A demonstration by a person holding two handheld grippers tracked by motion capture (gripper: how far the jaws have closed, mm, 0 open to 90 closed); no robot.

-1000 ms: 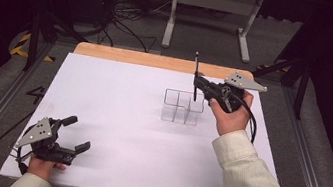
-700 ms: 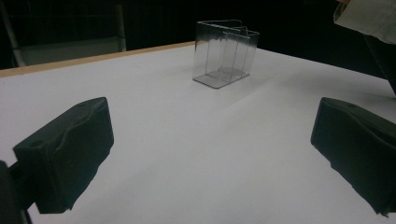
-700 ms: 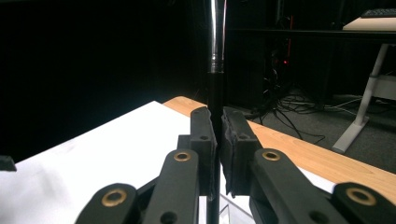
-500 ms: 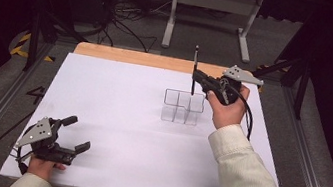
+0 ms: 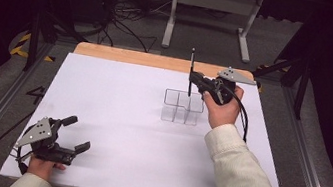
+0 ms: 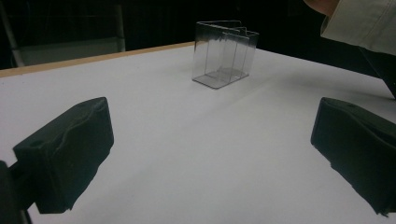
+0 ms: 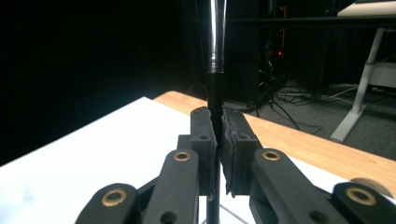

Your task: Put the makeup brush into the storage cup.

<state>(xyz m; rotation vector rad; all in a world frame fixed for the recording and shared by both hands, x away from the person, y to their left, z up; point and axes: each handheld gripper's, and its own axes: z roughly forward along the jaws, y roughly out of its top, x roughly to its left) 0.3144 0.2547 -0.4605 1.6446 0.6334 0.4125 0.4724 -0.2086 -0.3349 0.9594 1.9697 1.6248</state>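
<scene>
upright, pen (image 5: 190,72) in right gripper (image 5: 196,80)

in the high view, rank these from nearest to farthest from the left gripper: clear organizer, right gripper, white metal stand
1. clear organizer, mid-table, up and to the right of the left gripper.
2. right gripper, just beyond the organizer, shut on a thin black pen.
3. white metal stand, on the floor past the table's far edge.

Thin black pen (image 5: 190,72) with a silvery upper section (image 7: 217,32) is standing upright, clamped at its lower shaft, hanging just above the far compartments of the organizer. Clear plastic organizer (image 5: 182,107), several open-topped compartments, is sitting upright on the table's right-centre, apparently empty.
</scene>
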